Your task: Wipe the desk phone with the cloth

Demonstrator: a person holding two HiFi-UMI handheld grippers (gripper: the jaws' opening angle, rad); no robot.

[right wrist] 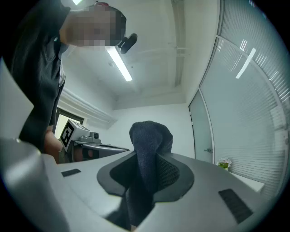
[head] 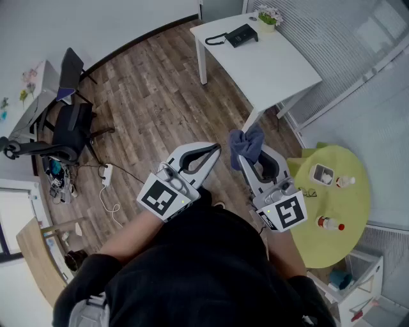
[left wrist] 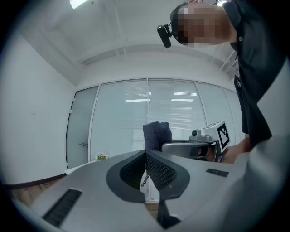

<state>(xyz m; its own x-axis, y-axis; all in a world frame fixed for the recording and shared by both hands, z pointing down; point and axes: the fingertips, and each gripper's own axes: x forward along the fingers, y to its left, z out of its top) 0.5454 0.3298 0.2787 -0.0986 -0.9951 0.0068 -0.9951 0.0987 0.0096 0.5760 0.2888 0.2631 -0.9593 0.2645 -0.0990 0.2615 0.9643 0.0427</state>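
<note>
While the person stands on the wooden floor (head: pixel 147 83), both forearms reach forward from the body with the elbows bent, and the two grippers are held side by side at chest height. Each gripper view takes in ceiling and upper wall, so both tools are tilted upward.

Left gripper (head: pixel 216 148): its jaws are pressed together, tip to tip, with nothing between them. It angles inward, its tips pointing toward the cloth (head: pixel 247 143) and near it, but not touching.

Right gripper (head: pixel 246 158): its jaws are clamped on the dark blue cloth. The fabric bunches in a rounded lump above the jaw tips, and a further fold hangs down through the gap behind them. The marker cubes on both grippers face up toward the head camera.

Desk phone (head: pixel 241 35): black, set at the far end of the white table (head: pixel 275 70), well apart from both grippers and the cloth. What appears to be its handset lies on the table to the left of the base; at this size that cannot be confirmed. A small flower pot (head: pixel 268 18) stands just beside the phone.

A round green table (head: pixel 348 211) stands near the person's right side.
</note>
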